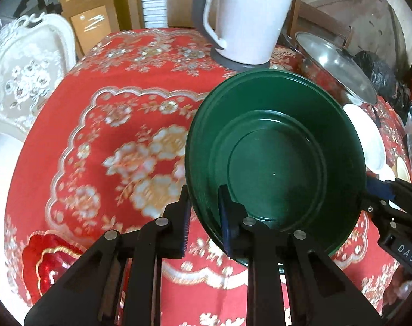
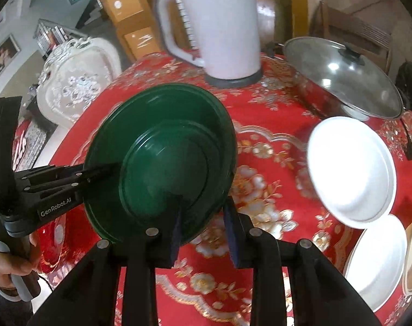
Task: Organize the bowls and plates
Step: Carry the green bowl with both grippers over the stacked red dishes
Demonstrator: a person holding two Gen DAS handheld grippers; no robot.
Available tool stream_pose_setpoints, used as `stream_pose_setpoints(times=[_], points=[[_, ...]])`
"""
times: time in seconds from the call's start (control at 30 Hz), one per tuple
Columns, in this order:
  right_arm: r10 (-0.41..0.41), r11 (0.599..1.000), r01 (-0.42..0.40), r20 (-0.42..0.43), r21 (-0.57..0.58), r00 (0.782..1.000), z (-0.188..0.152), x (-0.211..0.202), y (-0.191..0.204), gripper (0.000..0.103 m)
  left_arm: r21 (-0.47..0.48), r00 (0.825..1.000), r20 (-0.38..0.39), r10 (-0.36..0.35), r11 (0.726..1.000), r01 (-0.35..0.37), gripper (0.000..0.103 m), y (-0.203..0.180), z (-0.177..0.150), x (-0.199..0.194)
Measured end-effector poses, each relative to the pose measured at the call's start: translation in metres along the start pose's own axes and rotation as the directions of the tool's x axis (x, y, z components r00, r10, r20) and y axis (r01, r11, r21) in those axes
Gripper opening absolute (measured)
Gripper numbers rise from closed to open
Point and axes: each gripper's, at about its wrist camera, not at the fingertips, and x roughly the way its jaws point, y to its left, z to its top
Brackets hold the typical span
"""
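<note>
Both grippers, left gripper [image 1: 204, 217] and right gripper [image 2: 204, 217], are clamped on opposite rims of the green bowl [image 1: 273, 163], carried above the tablecloth [image 1: 110, 141]. Uneven hand motion could probably twist it loose.

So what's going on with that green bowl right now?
Left gripper and right gripper both clamped on green bowl rim, bowl tilted above the table. White plates to the right, nothing blocking.

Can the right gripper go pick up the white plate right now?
Probably not yet. The right gripper is shut on the green bowl, which the left gripper grips too. The white plate lies uncovered nearby.
</note>
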Motion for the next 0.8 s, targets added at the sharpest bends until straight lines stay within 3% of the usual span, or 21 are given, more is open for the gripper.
stream_pose_setpoints(times=[0.8], points=[[0.081,0.953,-0.086,-0.027,-0.291,0.996,-0.022,-0.02,0.138,0.028,-0.167,0.997,0.046,0.054,0.985,-0.046,0.019,0.12,-0.094,-0.091]])
